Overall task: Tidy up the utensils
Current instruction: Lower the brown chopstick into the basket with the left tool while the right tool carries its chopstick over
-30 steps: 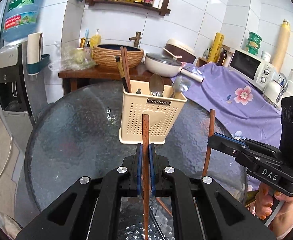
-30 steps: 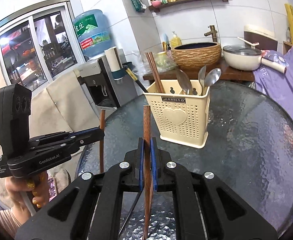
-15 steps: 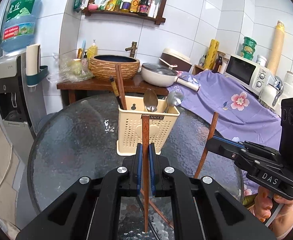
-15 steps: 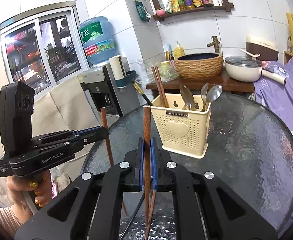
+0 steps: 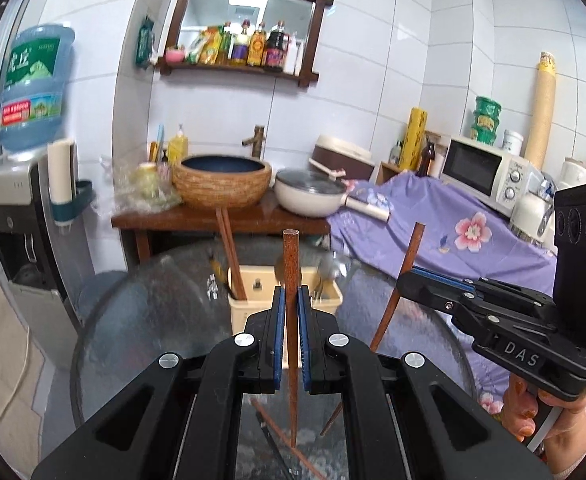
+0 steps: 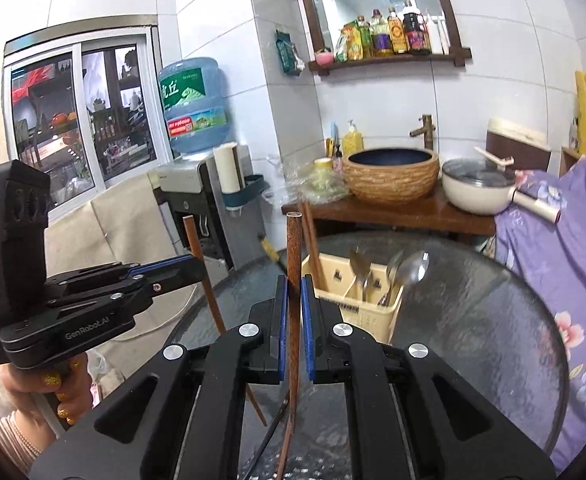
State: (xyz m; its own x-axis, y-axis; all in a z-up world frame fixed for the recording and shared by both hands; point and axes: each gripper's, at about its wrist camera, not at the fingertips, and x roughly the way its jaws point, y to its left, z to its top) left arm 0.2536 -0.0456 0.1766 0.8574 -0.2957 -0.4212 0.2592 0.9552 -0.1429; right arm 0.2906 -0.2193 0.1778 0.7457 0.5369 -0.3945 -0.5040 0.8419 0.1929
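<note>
Left gripper (image 5: 289, 336) clamps one brown chopstick (image 5: 291, 280) upright; right gripper (image 6: 292, 328) clamps another chopstick (image 6: 293, 264), both above the round glass table (image 6: 473, 320). Cream utensil caddy (image 6: 377, 312) just beyond holds spoons (image 6: 411, 268) and chopsticks.

Both grippers black, blue pads (image 5: 278, 336), silver screws; right gripper (image 5: 409, 284) marked "DAS", left gripper (image 6: 197, 266) "GenRobot.AI"; gold-painted nails lower left.

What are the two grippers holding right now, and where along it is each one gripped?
Each holds one wooden chopstick upright. The left gripper pinches its chopstick around mid-length; the right gripper holds its chopstick likewise, thick ends up.
</note>
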